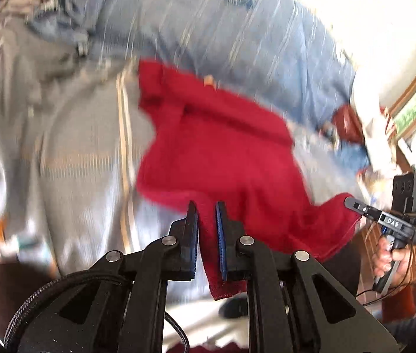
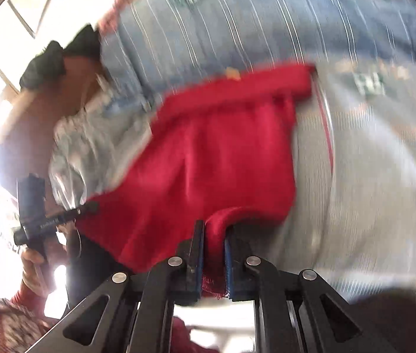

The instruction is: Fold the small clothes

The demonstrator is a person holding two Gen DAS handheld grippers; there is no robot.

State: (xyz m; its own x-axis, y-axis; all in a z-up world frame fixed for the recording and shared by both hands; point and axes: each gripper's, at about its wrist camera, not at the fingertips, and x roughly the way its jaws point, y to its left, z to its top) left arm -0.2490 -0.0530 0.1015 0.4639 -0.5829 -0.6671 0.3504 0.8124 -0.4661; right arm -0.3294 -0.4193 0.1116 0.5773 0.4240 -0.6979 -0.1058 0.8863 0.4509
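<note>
Now both the left gripper (image 1: 206,206) and the right gripper (image 2: 214,229) are clamping hems of the red garment (image 1: 222,147), which is risking slipping free if pulled unevenly.

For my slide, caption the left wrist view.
Left tongs and right tongs each pinch an edge of the red garment above striped bedding.
</note>
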